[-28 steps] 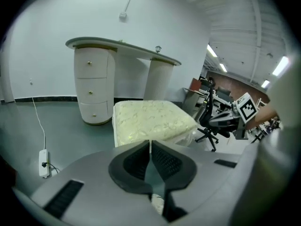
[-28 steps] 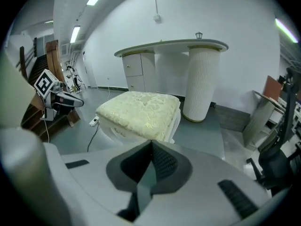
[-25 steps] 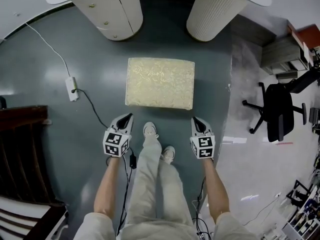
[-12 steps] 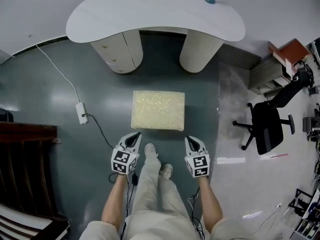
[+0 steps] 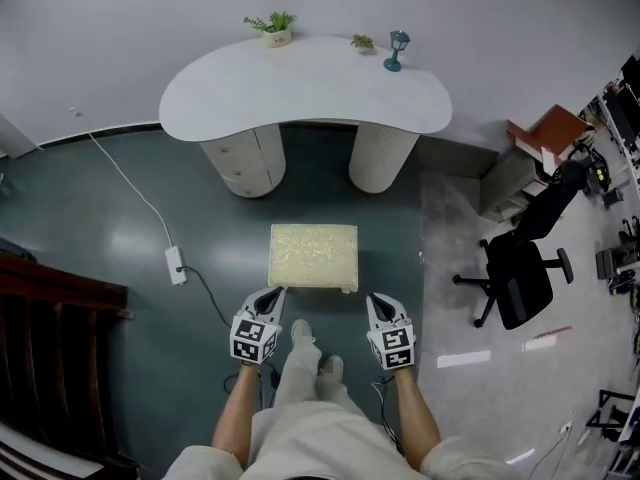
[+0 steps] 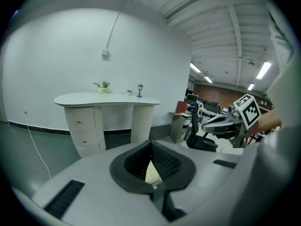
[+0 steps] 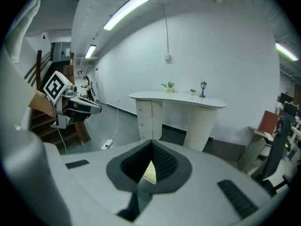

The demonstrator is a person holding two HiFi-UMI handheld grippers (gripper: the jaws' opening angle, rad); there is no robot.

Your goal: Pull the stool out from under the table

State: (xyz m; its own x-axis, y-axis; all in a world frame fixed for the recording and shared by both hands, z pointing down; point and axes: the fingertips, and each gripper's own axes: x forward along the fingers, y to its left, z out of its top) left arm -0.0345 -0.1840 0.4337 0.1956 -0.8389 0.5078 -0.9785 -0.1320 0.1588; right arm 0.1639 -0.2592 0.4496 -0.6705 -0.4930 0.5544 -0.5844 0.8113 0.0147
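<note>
- The left tool (image 5: 272, 295) and the right tool (image 5: 376, 299) both have their jaws pressed together, with nothing pinched. In each tool's own view only a pale sliver shows through the notch behind the tips, too little for us to name.
- We count one cream rectangular cushioned stool (image 5: 313, 256). It stands on the dark green floor (image 5: 120, 218), clear of the white kidney-shaped surface (image 5: 300, 88), between that surface's pedestals and our two light shoes (image 5: 301, 330). It sits just ahead of both tools and touches neither.
- From above, the cushion hides most of the stool's legs.
- Two pedestals carry the surface: a drawer pedestal (image 5: 243, 163) and a ribbed round pedestal (image 5: 383, 158). The top covers their upper ends.
- On the surface stand two small potted plants (image 5: 272, 28) and one teal lamp ornament (image 5: 396, 50), too small for finer detail.
- One white power strip (image 5: 176, 265) lies on the floor at the left.
- One black office chair (image 5: 520, 273) stands at the right; the clutter beyond it is cut off and hard to make out.
- Dark wooden furniture (image 5: 50, 328) is cropped by the left edge; we cannot tell what it is.
</note>
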